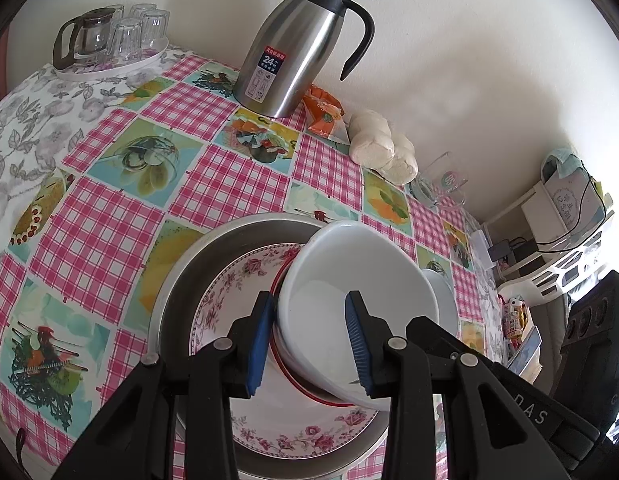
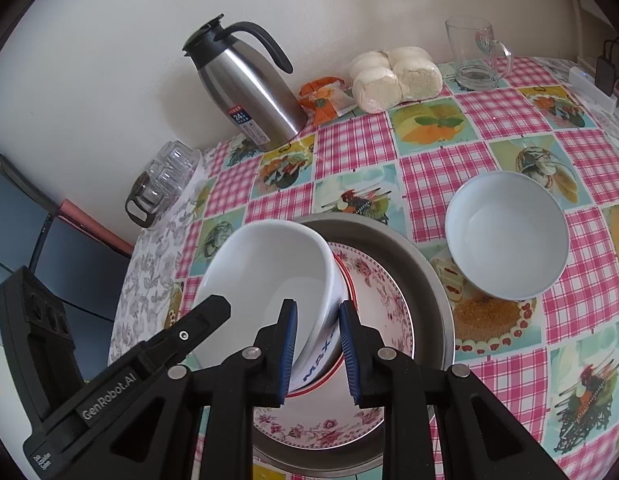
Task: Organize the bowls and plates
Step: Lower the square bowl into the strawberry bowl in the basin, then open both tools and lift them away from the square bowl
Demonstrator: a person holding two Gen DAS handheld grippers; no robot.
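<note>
Glassware sits at the far left of the checked tablecloth [image 1: 109, 220]: a tray [image 1: 109, 70] with a glass teapot and 4 tumblers. To its right along the wall we see a steel flask [image 1: 301, 48], an orange packet [image 1: 323, 112], a bag of pale buns [image 1: 381, 144] and a glass mug [image 1: 445, 180].

Nearer us, a metal basin [image 1: 177, 300] holds a floral plate [image 1: 229, 284]. On the plate rests a red-rimmed bowl [image 1: 305, 390], and in that a white bowl [image 1: 349, 256] sits tilted, its mouth turned toward the left side of the table.

The left gripper [image 1: 309, 340] is clamped on the white bowl's near edge. 1 blue pad lies against the outer wall beside the red rim, and the other is inside the bowl with its lower end at the rim.

From the right wrist camera, the right gripper [image 2: 317, 352] straddles the opposite wall of the same bowl. Its left pad is inside, and its right pad is outside next to blue lettering printed on the bowl. The wall nearly fills the gap, yet a strip of plate shows beside the right pad lower down, so we cannot tell whether it is gripping or slack.

Farther right, a second white bowl [image 2: 505, 236] stands upright on the cloth, just beside the basin and empty.
</note>
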